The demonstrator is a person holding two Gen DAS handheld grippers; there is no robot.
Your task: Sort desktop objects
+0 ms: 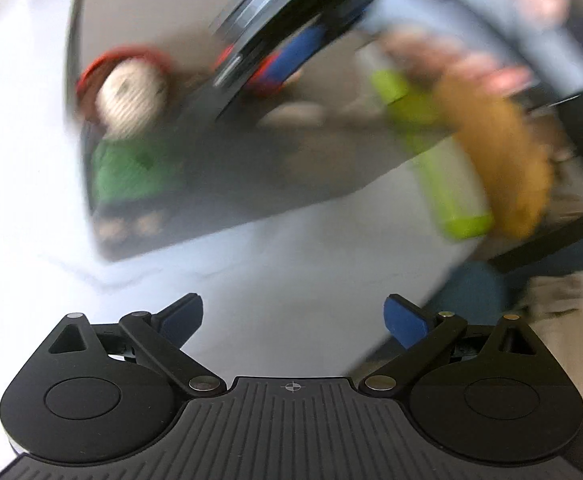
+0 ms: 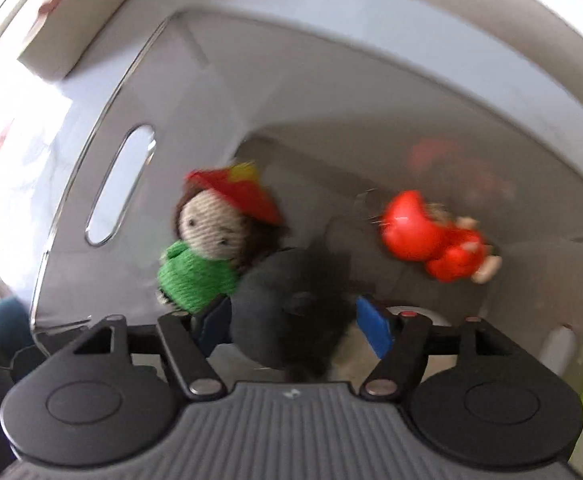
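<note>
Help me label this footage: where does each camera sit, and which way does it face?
Left wrist: rides the left gripper, looking down across the white table toward the grey bin; open jaws and a hand show.
Right wrist: rides the right gripper, looking into the bin; jaws straddle a dark object.
Shared: the bin and the knitted doll.

Both grippers, left (image 1: 293, 316) and right (image 2: 291, 330), hold their fingers apart.

Daylight washes the white surface (image 1: 19, 128) to glare at the left, motion blur smears the knitted doll (image 2: 207, 240) and gray bin (image 2: 331, 80), and fisheye curvature bends every edge.
</note>
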